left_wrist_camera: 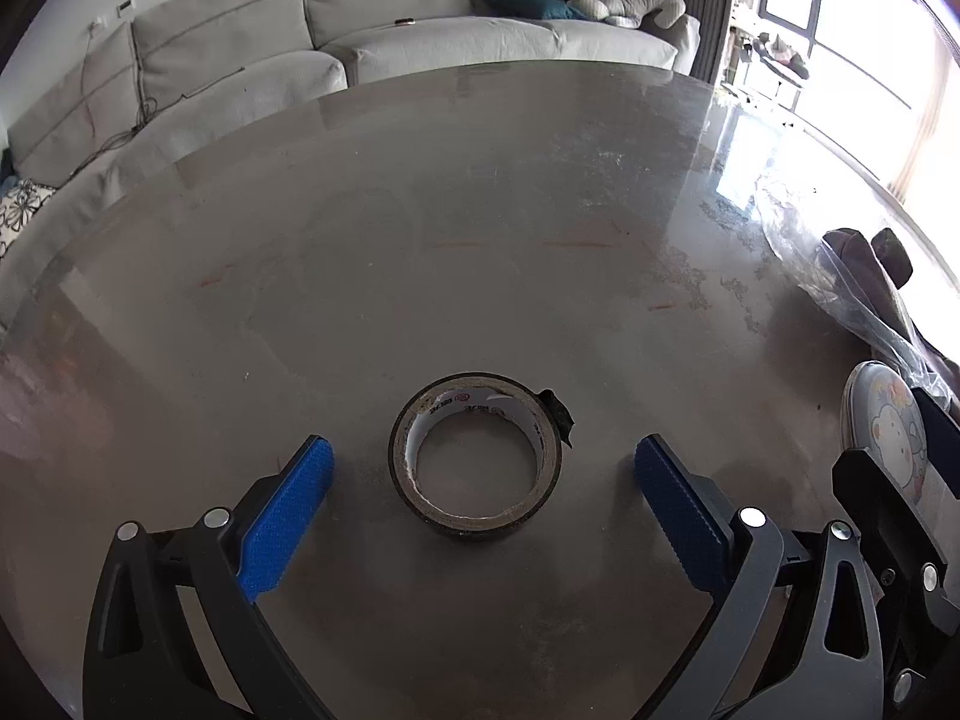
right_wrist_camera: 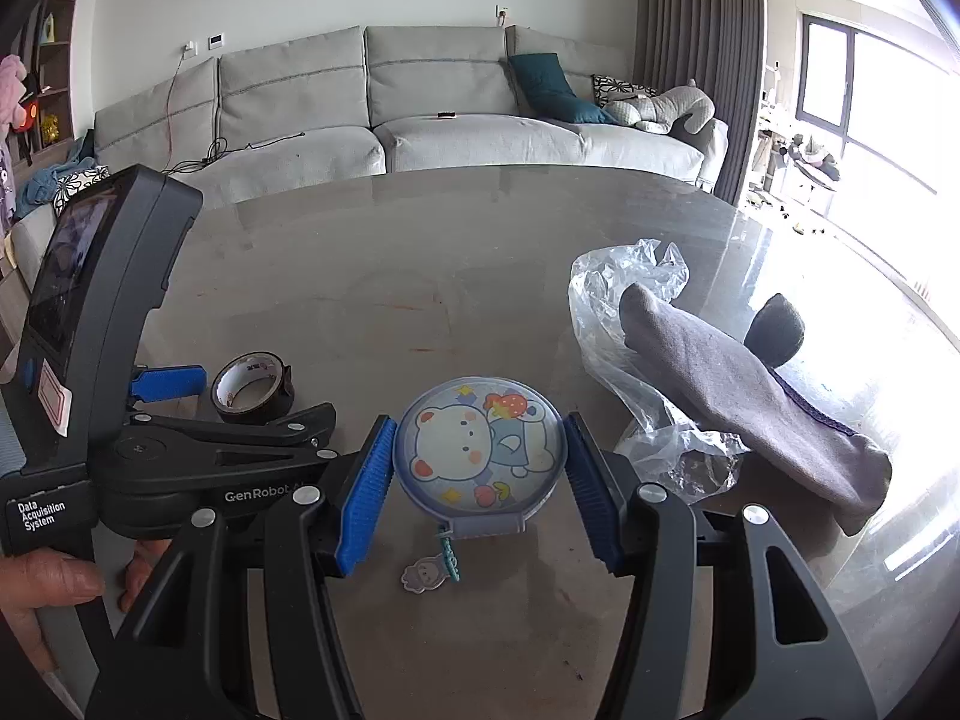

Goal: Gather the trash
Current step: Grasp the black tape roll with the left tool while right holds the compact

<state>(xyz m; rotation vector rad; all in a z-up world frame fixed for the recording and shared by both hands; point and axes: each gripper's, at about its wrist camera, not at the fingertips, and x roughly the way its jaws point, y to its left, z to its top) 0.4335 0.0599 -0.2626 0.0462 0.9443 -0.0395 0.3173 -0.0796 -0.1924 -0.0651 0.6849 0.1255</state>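
A nearly used-up roll of dark tape lies flat on the grey table. My left gripper is open, its blue fingers wide on either side of the roll and clear of it. In the right wrist view the same roll sits between the left gripper's fingers. My right gripper is shut on a round flat case with a cartoon bear, its pads pressing both sides of the case. A small charm hangs from the case.
A crumpled clear plastic bag lies right of the case with a grey sock across it and a dark lump behind. A person's hand holds the left gripper. A grey sofa stands beyond the table's far edge.
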